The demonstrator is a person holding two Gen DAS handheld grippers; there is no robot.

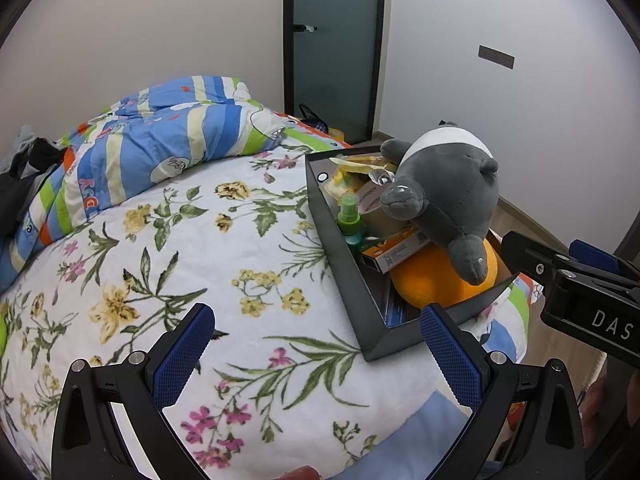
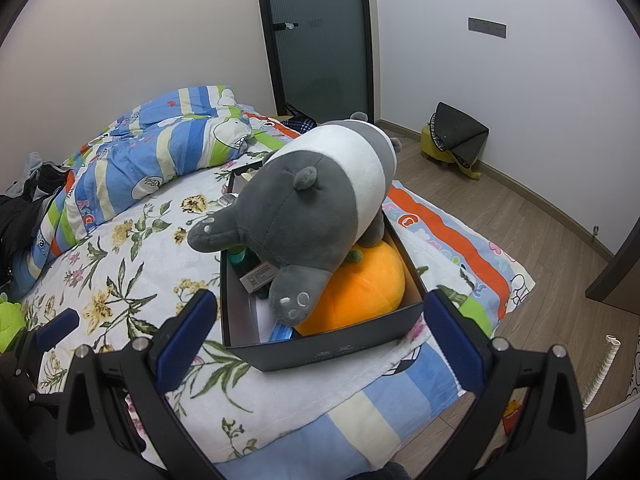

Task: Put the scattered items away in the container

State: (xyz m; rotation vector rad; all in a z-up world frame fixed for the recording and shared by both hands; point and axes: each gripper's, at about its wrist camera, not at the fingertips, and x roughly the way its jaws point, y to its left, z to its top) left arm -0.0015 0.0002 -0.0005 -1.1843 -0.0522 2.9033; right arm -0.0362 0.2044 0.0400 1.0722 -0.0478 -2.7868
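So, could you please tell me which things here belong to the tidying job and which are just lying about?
Part of the job:
- dark box
- grey-and-white plush
- orange plush
- green spray bottle
- orange carton

Just lying about:
- striped quilt
- floral blanket
- dark clothes
- yellow stool

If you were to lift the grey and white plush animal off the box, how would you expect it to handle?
The grey and white plush animal looks soft and stuffed, so it would probably sag and feel light for its size. It lies across the orange plush, overhanging the dark box, so a push may well roll it off. Its fabric should give a claw decent purchase.
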